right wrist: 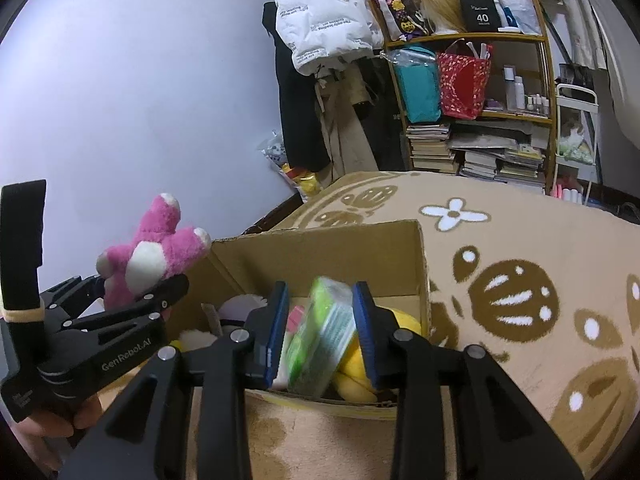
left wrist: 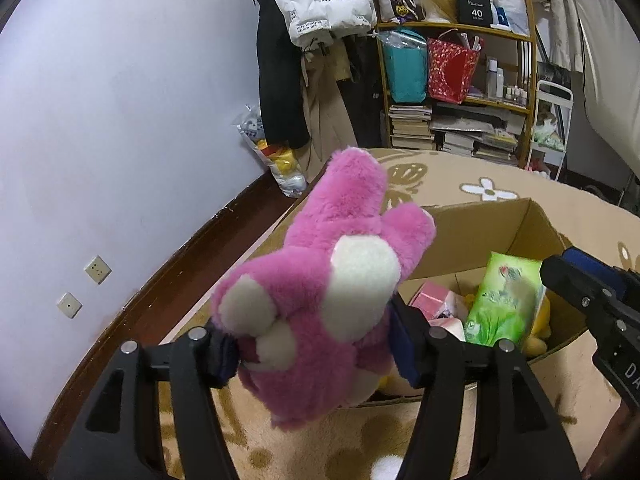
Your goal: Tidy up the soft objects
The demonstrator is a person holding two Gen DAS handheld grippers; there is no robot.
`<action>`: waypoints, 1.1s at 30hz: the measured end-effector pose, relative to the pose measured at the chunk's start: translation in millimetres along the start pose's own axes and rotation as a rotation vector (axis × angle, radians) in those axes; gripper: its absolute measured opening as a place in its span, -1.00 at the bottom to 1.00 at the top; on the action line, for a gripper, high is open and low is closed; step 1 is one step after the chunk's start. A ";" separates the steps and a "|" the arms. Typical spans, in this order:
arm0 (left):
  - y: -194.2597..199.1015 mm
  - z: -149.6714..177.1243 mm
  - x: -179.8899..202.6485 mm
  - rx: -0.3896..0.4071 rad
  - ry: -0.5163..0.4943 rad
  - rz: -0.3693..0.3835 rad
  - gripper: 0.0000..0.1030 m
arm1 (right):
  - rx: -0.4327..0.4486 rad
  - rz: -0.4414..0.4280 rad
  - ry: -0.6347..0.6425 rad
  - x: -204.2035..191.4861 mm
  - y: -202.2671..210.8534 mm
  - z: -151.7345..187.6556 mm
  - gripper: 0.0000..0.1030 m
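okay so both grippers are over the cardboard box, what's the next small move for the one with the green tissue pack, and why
Probably let the green tissue pack drop. It looks blurred between the right gripper pads, above the cardboard box where other soft things already lie. The left gripper holds the pink plush near the box's edge.

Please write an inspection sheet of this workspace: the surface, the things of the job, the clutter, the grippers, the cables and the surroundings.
Surface: beige carpet with brown and white flower patterns.
Job's things: pink plush toy; green tissue pack; open cardboard box already holding a yellow plush toy and a pink pack.
Clutter: nothing seen loose on the carpet near the box.
Grippers: left gripper shut on the pink plush toy beside the box; right gripper has the blurred green tissue pack between its fingers over the box; grip not clear.
Cables: nothing seen.
Surroundings: shelf with bags, bottles and stacked books; hanging white jacket; wall sockets.
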State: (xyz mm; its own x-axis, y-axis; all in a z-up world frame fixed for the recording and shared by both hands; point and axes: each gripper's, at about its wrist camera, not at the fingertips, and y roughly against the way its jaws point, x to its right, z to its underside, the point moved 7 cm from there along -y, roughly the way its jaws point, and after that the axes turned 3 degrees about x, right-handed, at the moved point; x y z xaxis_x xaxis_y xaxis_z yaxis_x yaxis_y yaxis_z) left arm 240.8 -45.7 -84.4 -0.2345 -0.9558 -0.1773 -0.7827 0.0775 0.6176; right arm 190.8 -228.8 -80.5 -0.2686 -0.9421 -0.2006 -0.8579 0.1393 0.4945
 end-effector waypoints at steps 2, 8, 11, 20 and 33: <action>0.5 1.7 -1.0 -0.007 -0.003 -0.015 0.41 | -0.005 0.006 0.008 -0.5 0.9 0.8 -0.15; 15.3 1.3 -12.4 0.021 0.011 -0.049 0.83 | 0.001 0.029 0.026 -2.2 9.9 -3.9 0.43; 26.8 1.2 -16.5 0.038 0.013 -0.060 0.94 | 0.000 0.043 0.032 -1.1 18.2 -6.3 0.77; 76.6 -0.6 -32.4 0.086 0.022 -0.060 0.99 | 0.010 0.072 0.080 -8.0 56.1 -13.7 1.00; 143.5 9.6 -50.6 0.122 0.059 -0.068 0.99 | 0.056 0.084 0.121 -23.4 126.5 -30.2 1.00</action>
State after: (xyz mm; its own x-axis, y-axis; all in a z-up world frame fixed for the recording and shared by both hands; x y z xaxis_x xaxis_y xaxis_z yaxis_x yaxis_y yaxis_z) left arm 134.9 16.5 5.8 -0.1469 -0.9748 -0.1677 -0.8607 0.0424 0.5074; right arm 101.8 -198.3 12.3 -0.2889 -0.9558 -0.0551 -0.8584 0.2331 0.4570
